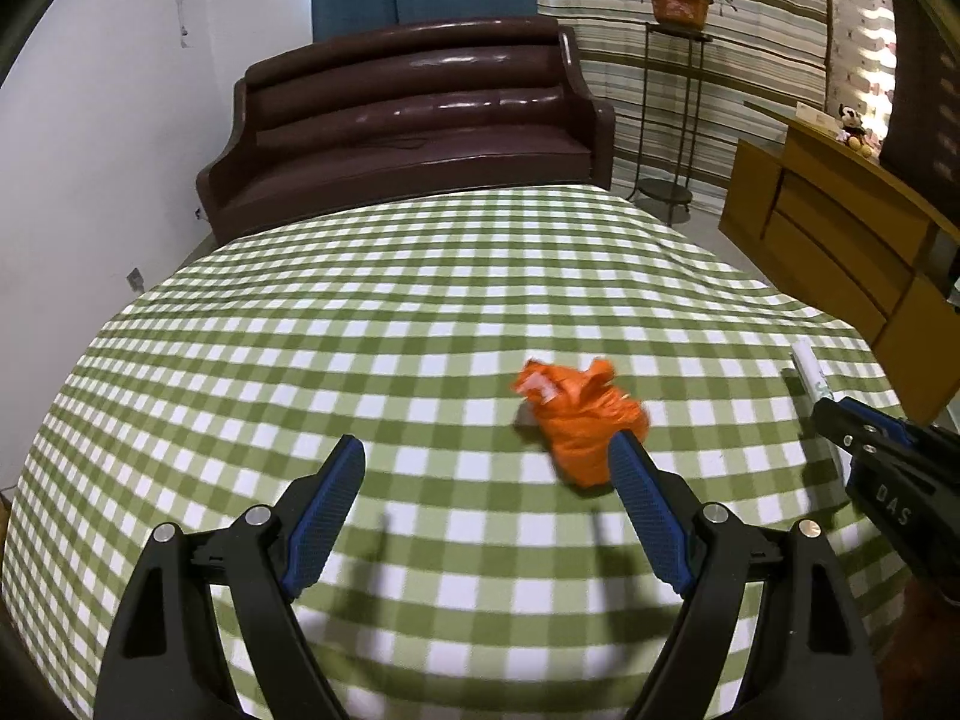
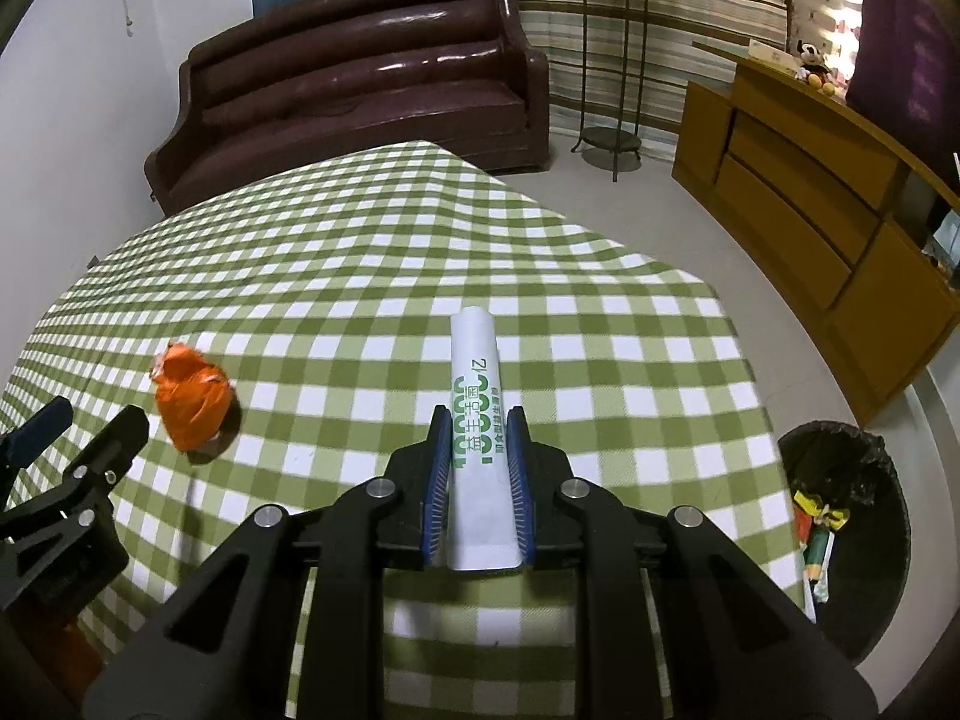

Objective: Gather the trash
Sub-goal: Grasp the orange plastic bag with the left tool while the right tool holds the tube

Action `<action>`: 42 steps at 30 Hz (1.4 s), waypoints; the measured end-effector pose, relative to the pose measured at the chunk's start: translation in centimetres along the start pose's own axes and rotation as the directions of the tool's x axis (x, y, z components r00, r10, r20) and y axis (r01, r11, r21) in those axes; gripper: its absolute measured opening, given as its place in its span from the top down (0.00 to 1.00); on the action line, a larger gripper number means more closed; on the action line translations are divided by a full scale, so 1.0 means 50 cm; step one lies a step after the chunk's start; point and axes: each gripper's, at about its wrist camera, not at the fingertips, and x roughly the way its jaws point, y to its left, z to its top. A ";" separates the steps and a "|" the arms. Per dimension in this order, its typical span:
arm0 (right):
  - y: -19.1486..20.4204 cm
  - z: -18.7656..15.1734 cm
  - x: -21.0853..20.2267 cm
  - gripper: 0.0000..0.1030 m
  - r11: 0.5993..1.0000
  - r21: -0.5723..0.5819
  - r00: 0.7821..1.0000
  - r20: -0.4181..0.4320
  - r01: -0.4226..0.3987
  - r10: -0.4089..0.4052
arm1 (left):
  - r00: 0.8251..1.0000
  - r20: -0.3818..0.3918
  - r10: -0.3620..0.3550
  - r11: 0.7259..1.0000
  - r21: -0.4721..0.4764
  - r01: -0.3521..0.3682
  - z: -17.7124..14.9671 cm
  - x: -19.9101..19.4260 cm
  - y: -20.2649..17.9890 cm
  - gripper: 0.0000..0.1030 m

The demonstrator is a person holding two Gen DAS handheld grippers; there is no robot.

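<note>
A crumpled orange wrapper (image 1: 579,420) lies on the green checked tablecloth (image 1: 360,330); it also shows in the right wrist view (image 2: 192,399). My left gripper (image 1: 489,450) is open above the cloth, its right finger just in front of the wrapper, nothing between the jaws. My right gripper (image 2: 478,420) is shut on a white tube with green print (image 2: 478,420) and holds it above the cloth. The tube's tip (image 1: 807,369) and the right gripper (image 1: 840,420) show at the right edge of the left wrist view. The left gripper shows at the left of the right wrist view (image 2: 90,420).
A black-lined trash bin (image 2: 852,534) with some wrappers inside stands on the floor right of the table. A brown sofa (image 1: 408,132) is behind the table, a wooden cabinet (image 2: 810,210) at the right, a plant stand (image 1: 669,120) near the curtain.
</note>
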 end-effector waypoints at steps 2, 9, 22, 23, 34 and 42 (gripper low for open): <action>-0.007 0.006 0.003 0.82 1.000 0.002 1.000 0.004 -0.001 0.001 | 1.000 0.002 -0.004 1.000 0.009 0.004 0.007 0.006 -0.013 0.22; -0.032 0.025 0.017 0.82 1.000 0.007 1.000 0.004 -0.010 0.010 | 1.000 -0.006 -0.020 0.999 0.031 0.021 0.034 0.039 -0.050 0.22; -0.039 0.023 0.033 0.82 1.000 0.007 1.000 -0.006 -0.020 0.020 | 0.998 -0.047 -0.040 0.997 0.065 0.043 0.032 0.078 -0.067 0.43; -0.039 0.023 0.033 0.82 1.000 0.007 1.000 -0.007 -0.020 0.020 | 0.997 -0.054 -0.047 0.996 0.071 0.050 0.031 0.080 -0.069 0.46; -0.035 0.008 0.028 0.82 1.000 0.010 1.000 -0.006 -0.025 0.025 | 0.997 -0.046 -0.060 0.994 0.093 0.065 0.013 0.063 -0.079 0.58; -0.034 -0.026 -0.005 0.82 0.999 0.014 0.999 0.001 -0.038 0.038 | 0.997 -0.027 -0.071 0.993 0.096 0.073 -0.007 0.026 -0.076 0.59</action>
